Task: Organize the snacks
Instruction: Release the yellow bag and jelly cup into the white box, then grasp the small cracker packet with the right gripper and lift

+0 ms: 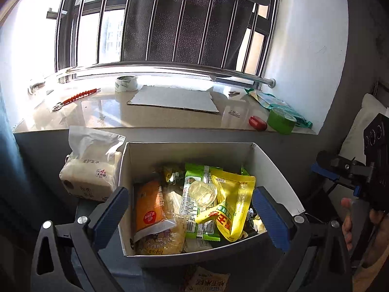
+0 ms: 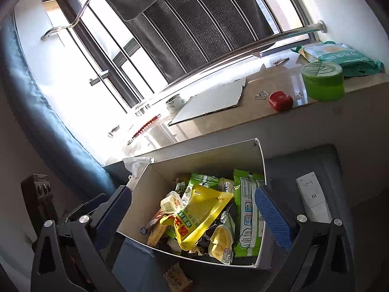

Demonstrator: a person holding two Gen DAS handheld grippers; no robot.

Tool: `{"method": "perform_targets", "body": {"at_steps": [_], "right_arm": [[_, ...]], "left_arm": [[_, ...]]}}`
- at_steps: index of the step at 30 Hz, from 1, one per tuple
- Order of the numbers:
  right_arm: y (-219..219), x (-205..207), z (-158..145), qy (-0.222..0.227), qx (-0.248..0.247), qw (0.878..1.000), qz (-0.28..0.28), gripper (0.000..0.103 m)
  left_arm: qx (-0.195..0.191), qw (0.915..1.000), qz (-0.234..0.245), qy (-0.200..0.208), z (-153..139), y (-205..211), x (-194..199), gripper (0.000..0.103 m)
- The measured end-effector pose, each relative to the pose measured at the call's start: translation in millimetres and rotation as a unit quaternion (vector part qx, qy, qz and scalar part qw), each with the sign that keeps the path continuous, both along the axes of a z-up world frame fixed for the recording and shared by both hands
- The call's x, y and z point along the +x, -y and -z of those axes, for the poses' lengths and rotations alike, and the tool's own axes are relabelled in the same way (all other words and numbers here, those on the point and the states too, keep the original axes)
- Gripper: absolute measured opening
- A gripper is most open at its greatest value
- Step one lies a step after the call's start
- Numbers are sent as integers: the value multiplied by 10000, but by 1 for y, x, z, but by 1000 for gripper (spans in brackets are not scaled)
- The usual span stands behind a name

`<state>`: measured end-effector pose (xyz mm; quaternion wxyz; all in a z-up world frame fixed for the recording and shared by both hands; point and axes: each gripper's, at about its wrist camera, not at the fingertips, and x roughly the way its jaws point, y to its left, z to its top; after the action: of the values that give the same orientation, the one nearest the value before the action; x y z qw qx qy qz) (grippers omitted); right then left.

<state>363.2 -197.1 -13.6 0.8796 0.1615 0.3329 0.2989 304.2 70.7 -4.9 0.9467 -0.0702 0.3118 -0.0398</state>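
Left wrist view shows my left tool (image 1: 189, 216) spread wide and empty over the white box (image 1: 143, 153), which holds the snacks. My right tool (image 2: 192, 216) is likewise spread and empty above it. One packet (image 1: 209, 279) lies outside on the dark surface, just beside the box's near wall. That looks like the piece to collect next. Procedure: lower one tool, straddle the packet's flat edge, clamp firmly, lift clear of the wall. Avoid nudging the yellow pouch (image 1: 233, 199) on top.
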Motion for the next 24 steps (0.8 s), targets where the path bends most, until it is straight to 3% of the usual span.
{"method": "perform_targets", "body": {"at_steps": [5, 13, 18, 24], "right_arm": [[-5, -27, -11, 187, -262, 9994, -155, 103], [0, -116, -13, 760, -316, 9948, -607, 103], [17, -177, 17, 893, -338, 9933, -648, 103], [38, -231, 67, 555, -291, 9967, -507, 103]], "left_arm": [[12, 9998, 93, 195, -17, 5, -41, 103], [186, 9976, 341, 566, -15, 37, -154, 103], [-96, 9977, 282, 606, 14, 52, -223, 103], [-147, 9990, 84, 413, 60, 66, -277, 103]]}}
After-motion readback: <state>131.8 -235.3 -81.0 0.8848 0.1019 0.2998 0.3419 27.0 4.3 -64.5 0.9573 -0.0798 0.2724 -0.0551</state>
